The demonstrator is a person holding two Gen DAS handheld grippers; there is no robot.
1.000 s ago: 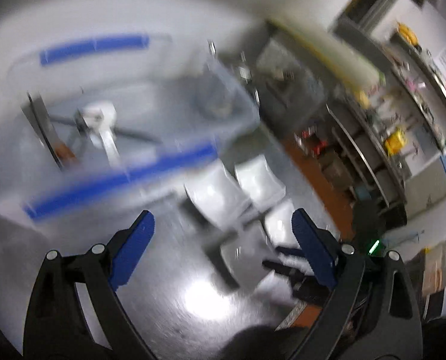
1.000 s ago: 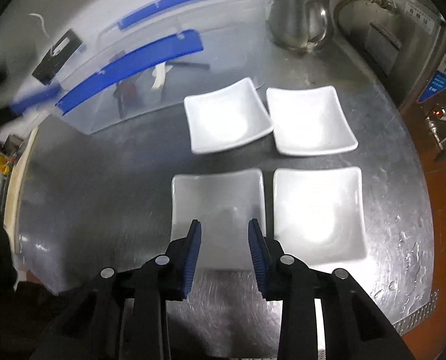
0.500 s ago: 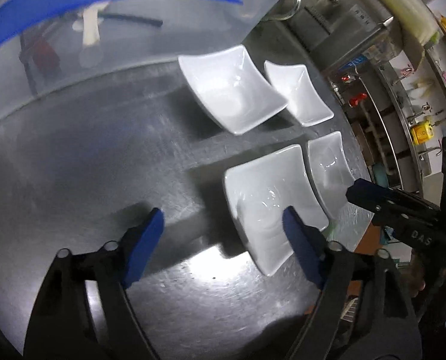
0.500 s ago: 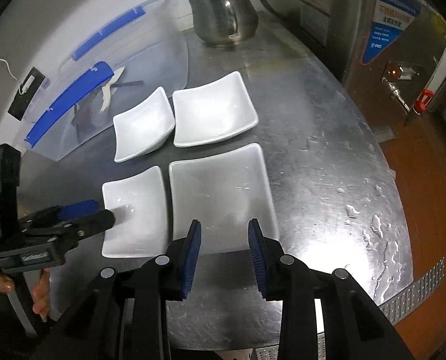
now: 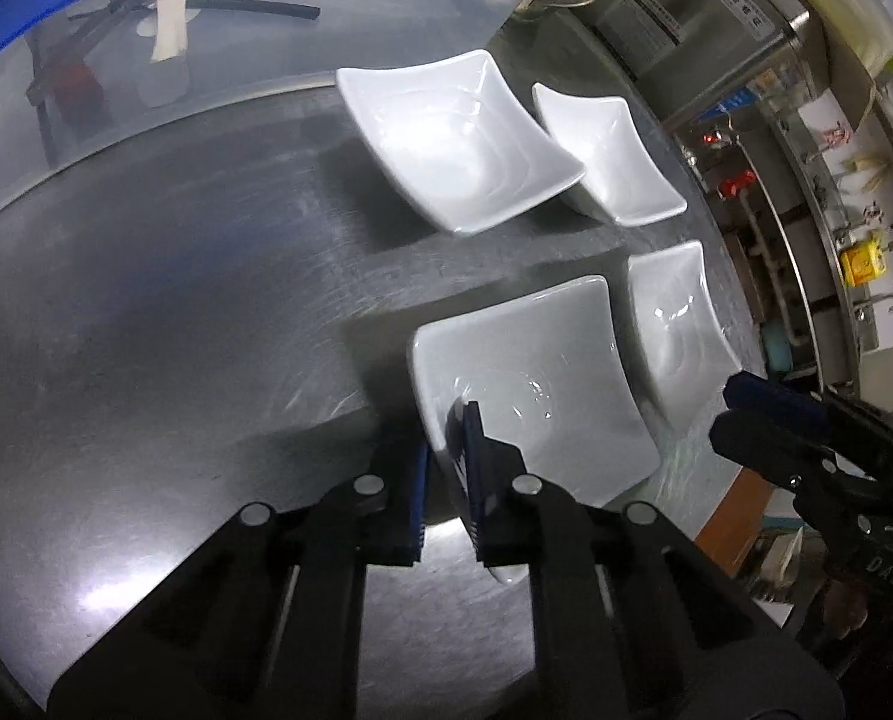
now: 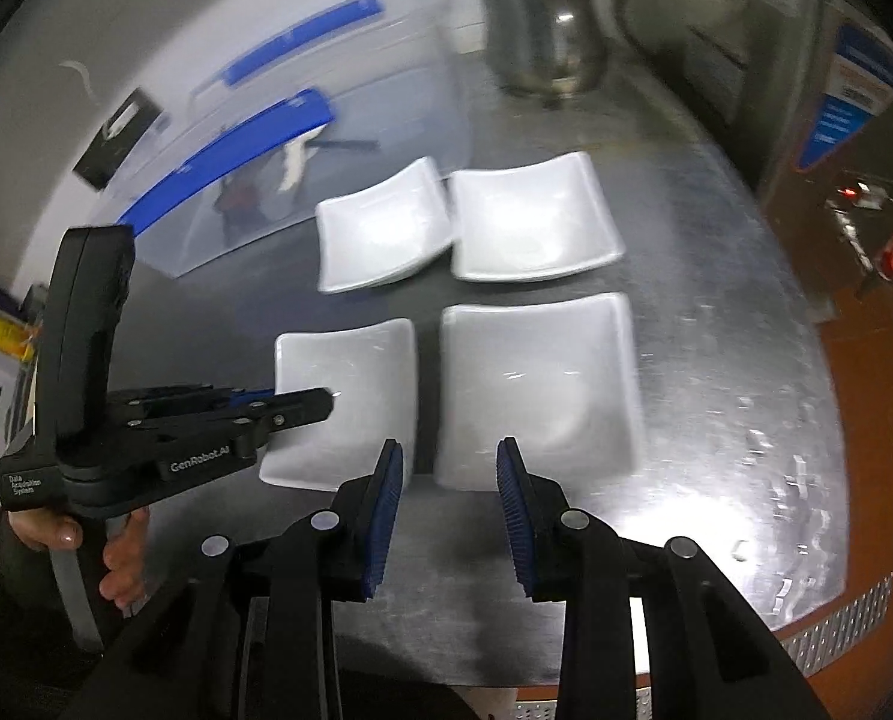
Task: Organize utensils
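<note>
Several white square dishes sit in a grid on the steel table. My left gripper (image 5: 446,438) is shut on the near-left rim of the front-left dish (image 5: 536,384), also seen in the right wrist view (image 6: 350,402). My right gripper (image 6: 449,468) is open, hovering above the near edges of that dish and the front-right dish (image 6: 536,384), holding nothing. The back dishes (image 6: 380,228) (image 6: 530,216) lie beyond. A clear plastic bin with blue handles (image 6: 254,138) holds utensils, among them a white spoon (image 5: 167,30) and a black-handled tool (image 5: 254,6).
A steel kettle (image 6: 542,30) stands at the back of the table. The table's front edge (image 6: 830,630) runs close on the right, with orange floor beyond. Shelving and equipment (image 5: 806,150) stand to the right.
My left gripper has come down from facing the bin and closed on the front-left dish's rim. My right gripper has opened a little wider and swung left.
</note>
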